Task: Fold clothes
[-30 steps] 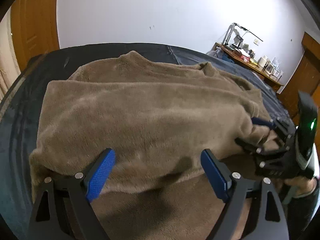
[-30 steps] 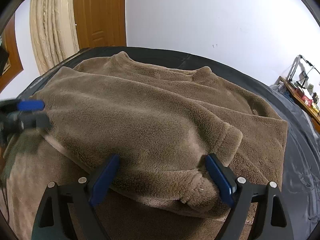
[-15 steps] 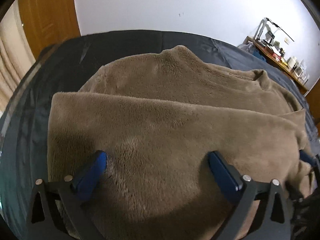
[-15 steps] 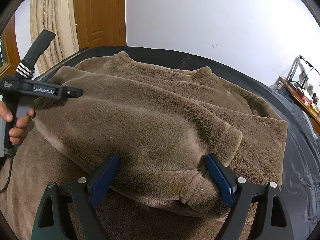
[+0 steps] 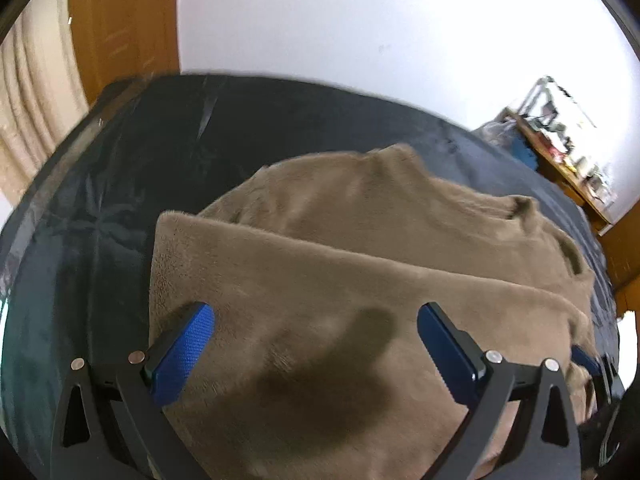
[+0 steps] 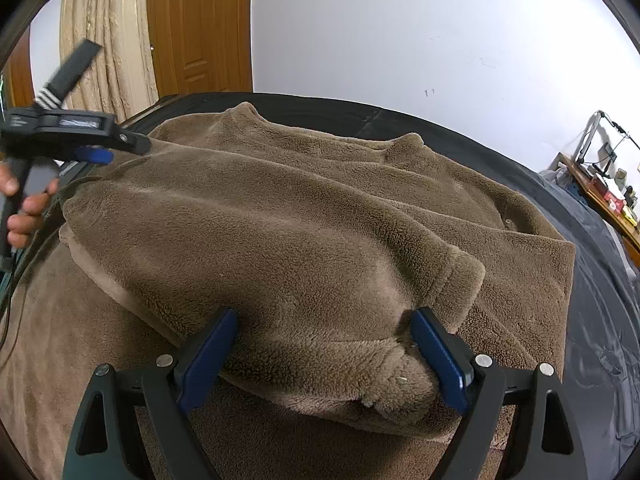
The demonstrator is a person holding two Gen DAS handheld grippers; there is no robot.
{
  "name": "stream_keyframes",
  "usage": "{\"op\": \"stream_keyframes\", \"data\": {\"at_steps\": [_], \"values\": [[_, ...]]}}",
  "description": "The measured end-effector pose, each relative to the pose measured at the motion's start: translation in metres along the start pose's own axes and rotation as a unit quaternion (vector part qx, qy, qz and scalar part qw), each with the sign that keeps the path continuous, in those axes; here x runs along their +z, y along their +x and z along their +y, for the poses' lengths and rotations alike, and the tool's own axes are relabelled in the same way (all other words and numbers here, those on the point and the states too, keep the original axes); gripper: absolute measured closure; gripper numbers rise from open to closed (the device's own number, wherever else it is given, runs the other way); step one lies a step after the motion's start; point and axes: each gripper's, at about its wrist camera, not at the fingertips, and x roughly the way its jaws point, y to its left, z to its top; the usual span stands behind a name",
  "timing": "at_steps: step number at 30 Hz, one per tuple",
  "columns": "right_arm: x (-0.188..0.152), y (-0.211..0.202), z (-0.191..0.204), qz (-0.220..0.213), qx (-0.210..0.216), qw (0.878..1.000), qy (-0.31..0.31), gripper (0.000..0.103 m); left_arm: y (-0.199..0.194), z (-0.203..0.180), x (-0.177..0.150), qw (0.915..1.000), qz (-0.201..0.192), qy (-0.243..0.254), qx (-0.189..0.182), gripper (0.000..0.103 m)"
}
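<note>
A brown fleece sweater (image 6: 320, 220) lies partly folded on the dark bed cover (image 5: 120, 184) — plush, sleeve doubled across its body. The right gripper (image 6: 320, 344) stands spread around the sleeve's cuff; the left gripper (image 5: 316, 336) hovers wide apart, empty.

1 brown fleece sweater (image 6: 304, 232) lies on 1 dark sheet (image 5: 132, 184). 2 grippers show: the left gripper (image 5: 316, 344) and the right gripper (image 6: 324, 344), each with 2 blue pads, 4 pads in all. 1 hand (image 6: 24, 208) is in view, wrapped around the left gripper's handle. behind stand 1 wooden door (image 6: 200, 28), 1 beige curtain (image 6: 104, 40) and 1 white wall (image 6: 420, 28). 1 wooden shelf (image 6: 600, 200) at the far right carries small things, too small and blurred to count.
</note>
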Motion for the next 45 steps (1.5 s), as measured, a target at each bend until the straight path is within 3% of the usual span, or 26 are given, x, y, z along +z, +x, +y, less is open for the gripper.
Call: {"op": "stream_keyframes", "data": {"at_steps": [5, 10, 13, 22, 34, 38, 45], "values": [[0.000, 0.001, 0.000, 0.000, 0.000, 1.000, 0.001, 0.012, 0.011, -0.012, -0.009, 0.9982, -0.008, 0.043, 0.040, 0.001], [0.000, 0.001, -0.001, 0.000, 0.001, 1.000, 0.001, 0.012, -0.005, -0.003, -0.012, 0.9998, -0.007, 0.014, 0.013, 0.001], [0.000, 0.001, -0.001, 0.000, 0.001, 1.000, 0.001, 0.012, -0.026, -0.004, -0.026, 0.9993, -0.019, 0.030, 0.002, 0.001], [0.001, 0.001, -0.002, 0.000, 0.002, 1.000, 0.002, 0.012, -0.034, -0.008, -0.071, 0.9951, -0.034, 0.091, 0.020, 0.001], [0.001, 0.001, -0.002, 0.000, 0.005, 1.000, 0.004, 0.012, -0.050, -0.006, -0.082, 0.9951, -0.063, 0.070, 0.030, 0.000], [0.001, 0.000, -0.002, 0.001, 0.005, 1.000, 0.004, 0.012, -0.064, -0.014, -0.097, 0.9923, -0.080, 0.089, 0.032, 0.000], [0.001, 0.001, -0.003, 0.001, 0.007, 1.000, 0.005, 0.012, -0.052, -0.015, -0.102, 0.9904, -0.080, 0.102, 0.048, 0.000]]}}
